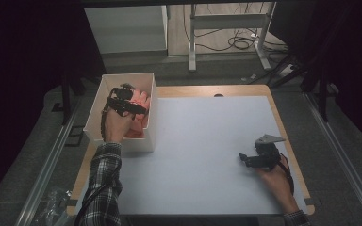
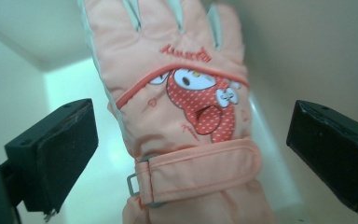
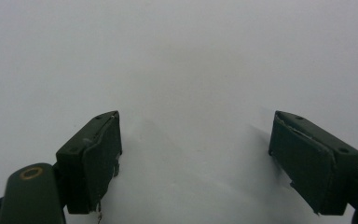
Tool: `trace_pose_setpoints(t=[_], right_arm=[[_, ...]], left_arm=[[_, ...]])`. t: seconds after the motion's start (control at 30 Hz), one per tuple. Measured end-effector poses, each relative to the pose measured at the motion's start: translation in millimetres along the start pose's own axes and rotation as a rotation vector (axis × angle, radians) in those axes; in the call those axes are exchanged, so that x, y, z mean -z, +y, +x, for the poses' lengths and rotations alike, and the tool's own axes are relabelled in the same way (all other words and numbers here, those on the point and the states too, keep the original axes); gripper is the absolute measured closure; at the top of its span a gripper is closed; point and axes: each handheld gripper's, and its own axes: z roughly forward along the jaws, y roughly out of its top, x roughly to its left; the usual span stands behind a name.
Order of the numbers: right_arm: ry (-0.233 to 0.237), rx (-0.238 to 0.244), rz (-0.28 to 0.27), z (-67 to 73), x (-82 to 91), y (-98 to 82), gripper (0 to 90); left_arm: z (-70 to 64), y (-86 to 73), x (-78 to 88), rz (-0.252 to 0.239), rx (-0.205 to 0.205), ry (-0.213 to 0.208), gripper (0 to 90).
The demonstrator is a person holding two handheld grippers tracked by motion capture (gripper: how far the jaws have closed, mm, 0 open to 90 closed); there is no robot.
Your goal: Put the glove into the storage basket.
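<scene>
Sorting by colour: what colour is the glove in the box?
Peach-pink glove, clearest in the left gripper view.

Glove lettering: the peach glove (image 2: 182, 116) carries one short word stitched in red script across its back, just above the curved seam; the letters blur together and I can't make the word out.
Glove picture: below that word sits a cartoon figure in a red hood with white dots, with no writing on it.
Glove strap: plain, no label to read.
White box (image 1: 150, 123): bare walls, no print.
</scene>
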Motion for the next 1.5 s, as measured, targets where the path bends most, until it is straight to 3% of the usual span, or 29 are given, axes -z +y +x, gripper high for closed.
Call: trace_pose_setpoints(t=[0.1, 0.3, 0.83, 1.5], right_arm=[[0.0, 0.0, 0.0, 0.0, 0.0, 0.0, 17.2], [0.0, 0.0, 0.0, 0.1, 0.0, 0.0, 17.2], [-0.001, 0.0, 0.0, 0.1, 0.0, 0.0, 17.2], [0.0, 0.0, 0.0, 0.0, 0.0, -0.1, 17.2]], left_arm=[[-0.3, 0.7, 6.5, -0.015, -0.018, -0.003, 2.3], [-4.4, -0.1, 24.9, -0.074, -0.05, -0.047, 2.5], [-19.7, -6.0, 50.6, -0.144, -0.119, -0.147, 3.0], [-57.7, -9.1, 74.9, -0.203, -0.214, -0.243, 3.0]])
